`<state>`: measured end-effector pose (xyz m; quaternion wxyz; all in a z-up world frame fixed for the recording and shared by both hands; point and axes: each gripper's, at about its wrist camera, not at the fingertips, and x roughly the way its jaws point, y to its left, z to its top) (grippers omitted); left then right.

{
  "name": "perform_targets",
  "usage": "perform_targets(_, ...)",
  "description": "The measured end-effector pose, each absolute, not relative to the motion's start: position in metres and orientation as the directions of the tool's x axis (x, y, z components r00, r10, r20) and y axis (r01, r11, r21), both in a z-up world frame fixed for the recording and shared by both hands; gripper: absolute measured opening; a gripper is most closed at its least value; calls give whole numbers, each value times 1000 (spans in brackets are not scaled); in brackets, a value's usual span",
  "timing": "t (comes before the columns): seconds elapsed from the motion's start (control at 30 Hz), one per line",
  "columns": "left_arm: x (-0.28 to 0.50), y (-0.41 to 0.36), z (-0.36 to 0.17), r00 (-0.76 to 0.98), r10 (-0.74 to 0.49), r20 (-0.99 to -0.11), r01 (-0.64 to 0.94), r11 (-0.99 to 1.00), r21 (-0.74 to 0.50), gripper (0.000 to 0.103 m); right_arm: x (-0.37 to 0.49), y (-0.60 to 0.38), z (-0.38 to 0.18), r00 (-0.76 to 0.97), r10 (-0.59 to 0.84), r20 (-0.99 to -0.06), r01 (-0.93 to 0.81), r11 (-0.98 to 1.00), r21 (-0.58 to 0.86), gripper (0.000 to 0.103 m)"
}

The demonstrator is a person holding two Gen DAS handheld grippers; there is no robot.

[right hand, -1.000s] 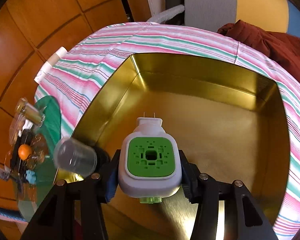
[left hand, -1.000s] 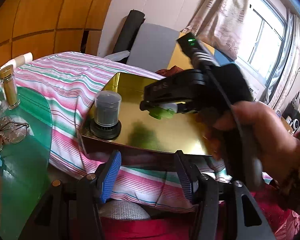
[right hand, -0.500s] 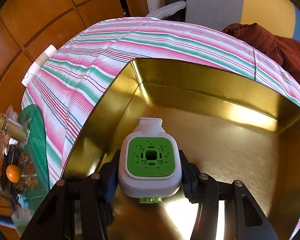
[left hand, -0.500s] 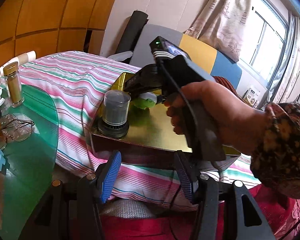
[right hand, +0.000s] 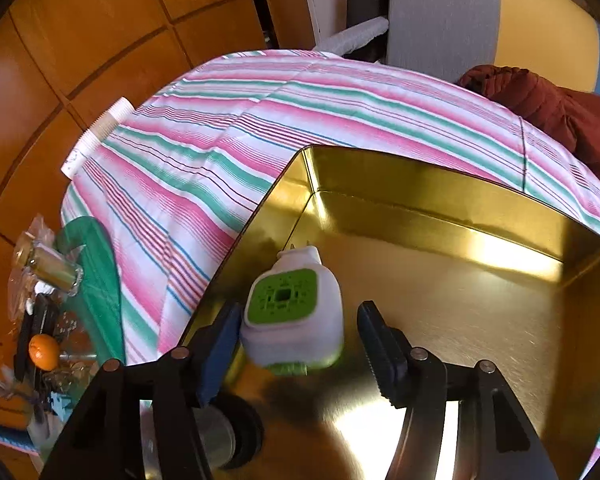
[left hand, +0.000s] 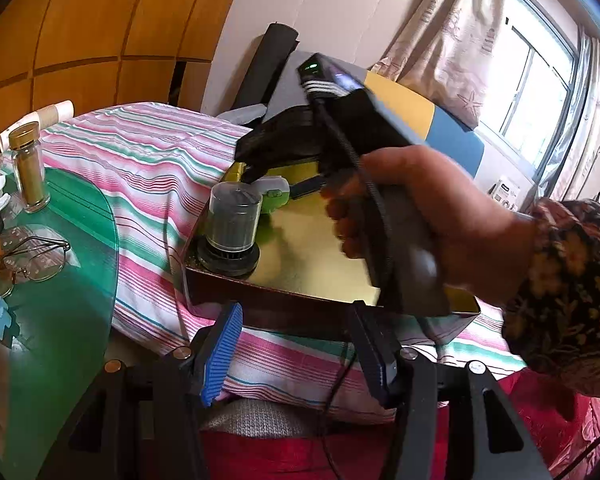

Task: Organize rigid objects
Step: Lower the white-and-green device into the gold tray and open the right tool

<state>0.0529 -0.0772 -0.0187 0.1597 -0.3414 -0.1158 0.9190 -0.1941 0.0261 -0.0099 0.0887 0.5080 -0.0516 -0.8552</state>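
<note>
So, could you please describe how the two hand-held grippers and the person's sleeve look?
Each hand-held gripper has black arms, silver bolts and ribbed blue pads. The right unit's black body shows a green light and a braided black cable. The sleeve is dark floral fabric.

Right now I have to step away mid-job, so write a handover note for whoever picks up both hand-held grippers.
Right hand-held gripper: jaws opening around the green-and-white plug-in device, which sits tilted in the gold tin; right pad clear of it.
Left hand-held gripper: open, empty, in front of the tin.
Done: clear-capped canister stands in the tin's corner.
Left: back the right gripper out; spice jar is on the green glass table.
</note>
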Motion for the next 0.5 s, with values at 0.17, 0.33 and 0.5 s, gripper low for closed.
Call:
perform_targets(0.17,55,-76,-16,-720,371,-586,-213,-922,-323,56,-172,33,-1,-472,-183,-863,127,-982,139,64)
perform_targets(0.33,58,-70,-16,-708,399,-582,-238,-912,-335,56,-150,48,7,-476,-183,-860,129,-982,138,65)
perform_targets(0.5,62,-63,-12,-711,403,-576,-257,-912,-321,56,-129,67,16,-485,-179,-856,122,-983,136,65)
